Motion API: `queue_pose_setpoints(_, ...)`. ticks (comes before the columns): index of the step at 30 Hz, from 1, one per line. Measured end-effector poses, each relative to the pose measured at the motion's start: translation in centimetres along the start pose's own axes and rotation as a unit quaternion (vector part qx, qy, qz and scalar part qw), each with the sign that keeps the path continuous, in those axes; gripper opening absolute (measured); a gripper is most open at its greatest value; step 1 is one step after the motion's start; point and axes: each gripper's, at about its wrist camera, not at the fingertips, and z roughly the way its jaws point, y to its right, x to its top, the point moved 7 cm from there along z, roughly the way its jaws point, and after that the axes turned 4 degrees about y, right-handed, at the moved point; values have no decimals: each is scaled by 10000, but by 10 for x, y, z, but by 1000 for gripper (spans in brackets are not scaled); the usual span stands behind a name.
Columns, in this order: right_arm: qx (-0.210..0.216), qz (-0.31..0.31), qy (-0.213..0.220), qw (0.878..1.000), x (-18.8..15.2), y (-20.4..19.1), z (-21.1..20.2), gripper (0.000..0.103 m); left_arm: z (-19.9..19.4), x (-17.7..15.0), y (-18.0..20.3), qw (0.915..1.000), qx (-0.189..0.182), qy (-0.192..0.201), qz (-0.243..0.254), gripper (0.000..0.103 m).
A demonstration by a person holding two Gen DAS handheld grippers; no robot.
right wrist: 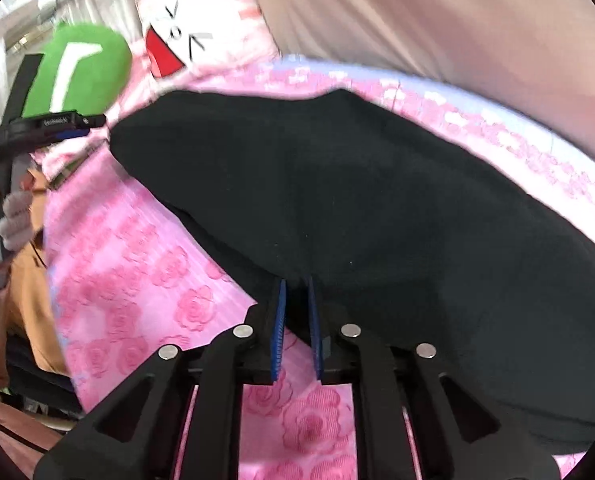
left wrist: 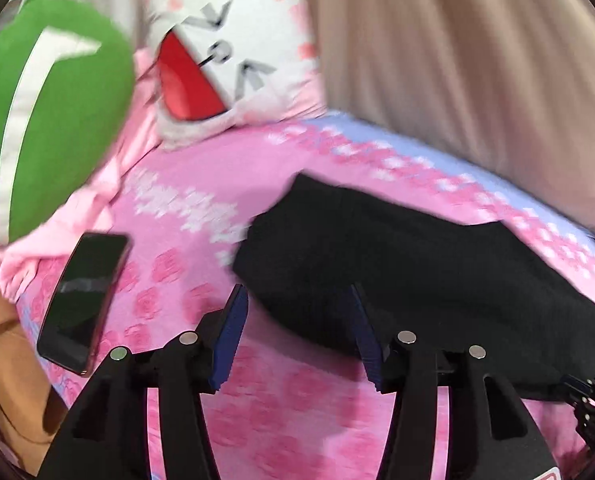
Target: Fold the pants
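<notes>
The black fabric pants (right wrist: 337, 200) lie spread in a broad dark mass across the pink rose-patterned bedsheet (right wrist: 137, 272), reaching from the near edge toward the far side of the bed, where a band of pale blue borders the sheet. The right gripper (right wrist: 296, 308) has its blue-padded fingers drawn close together at the near hem of the pants, pinching a fold of the black cloth between them. The left gripper (left wrist: 297, 300) stands with its jaws spread wide, the right-hand finger against the edge of the pants (left wrist: 397, 260) and the other over bare sheet, clasping nothing. A black smartphone (left wrist: 83, 300) rests on the sheet to the left, well apart from the pants. Farther back sit a green plush cushion with a white stripe (left wrist: 49, 120) and a white cat-face pillow with a red mouth (left wrist: 233, 60), before a beige curtain (left wrist: 457, 60).
</notes>
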Motion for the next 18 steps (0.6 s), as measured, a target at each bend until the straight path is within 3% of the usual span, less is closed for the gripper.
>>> queue_pose_setpoints(4, -305, 368, 250, 9985, -4, 33, -35, 21, -8, -6, 71, 9972, -601, 41, 453, 68)
queue_pose_setpoints(10, -1146, 1124, 483, 9858, -25, 114, -82, 22, 25, -53, 179, 9808, -1643, -736, 749, 68)
queue_pose_setpoints(13, -1764, 1721, 540, 9677, -55, 171, -119, 37, 51, -82, 202, 9772, -1187, -1137, 1340, 67)
queue_pose_setpoints(15, -2196, 2095, 536, 9513, -83, 209, -147, 39, 52, -91, 206, 9748, -926, -984, 1773, 67)
queue_pose_setpoints(18, -2793, 2796, 583, 9167, -130, 262, -195, 39, 41, -92, 208, 9739, -726, -922, 1943, 68)
